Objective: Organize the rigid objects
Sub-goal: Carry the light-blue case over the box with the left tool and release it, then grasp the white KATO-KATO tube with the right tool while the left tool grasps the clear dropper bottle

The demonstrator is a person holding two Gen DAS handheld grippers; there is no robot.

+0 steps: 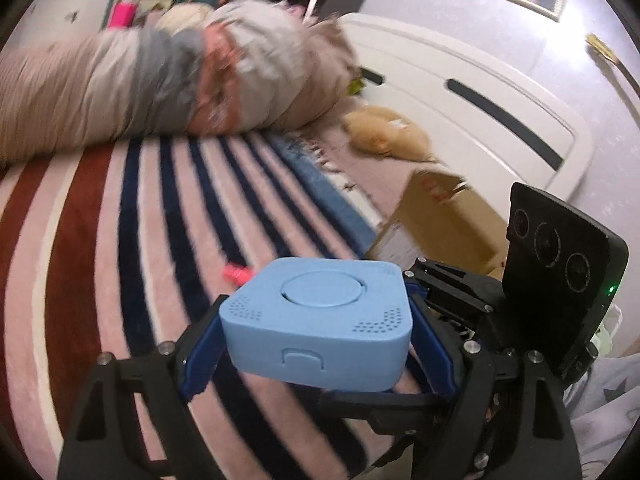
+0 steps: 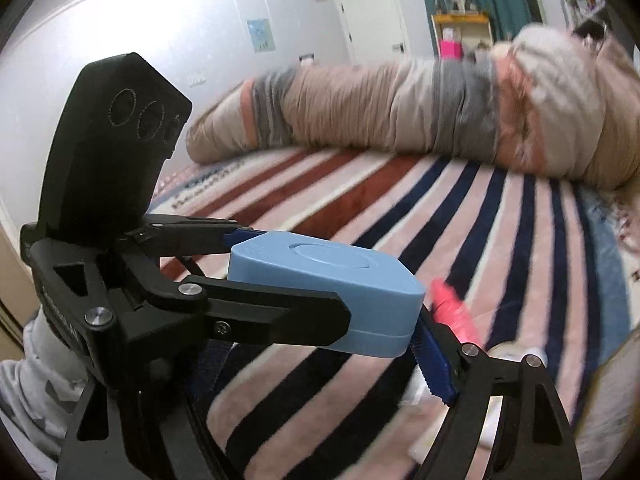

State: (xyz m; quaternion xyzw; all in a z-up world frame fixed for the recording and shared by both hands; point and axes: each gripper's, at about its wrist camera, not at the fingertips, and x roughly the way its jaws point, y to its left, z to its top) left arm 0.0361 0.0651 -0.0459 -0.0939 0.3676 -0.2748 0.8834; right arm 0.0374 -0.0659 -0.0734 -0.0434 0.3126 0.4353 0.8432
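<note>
My left gripper (image 1: pixel 316 344) is shut on a light blue square box (image 1: pixel 318 320) with a round lid, held above the striped bed cover (image 1: pixel 120 240). The same box (image 2: pixel 328 284) and the left gripper (image 2: pixel 280 272) that holds it show in the right wrist view, at the left. My right gripper stands low in that view with only one blue finger pad (image 2: pixel 434 364) showing; its state is unclear. A small pink object (image 1: pixel 238 273) lies on the cover beyond the box; it also shows in the right wrist view (image 2: pixel 456 312).
A rolled beige and grey quilt (image 1: pixel 180 80) lies along the far side of the bed. A cardboard box (image 1: pixel 436 220) and a tan plush toy (image 1: pixel 384 132) sit at the right by the white headboard (image 1: pixel 480 92).
</note>
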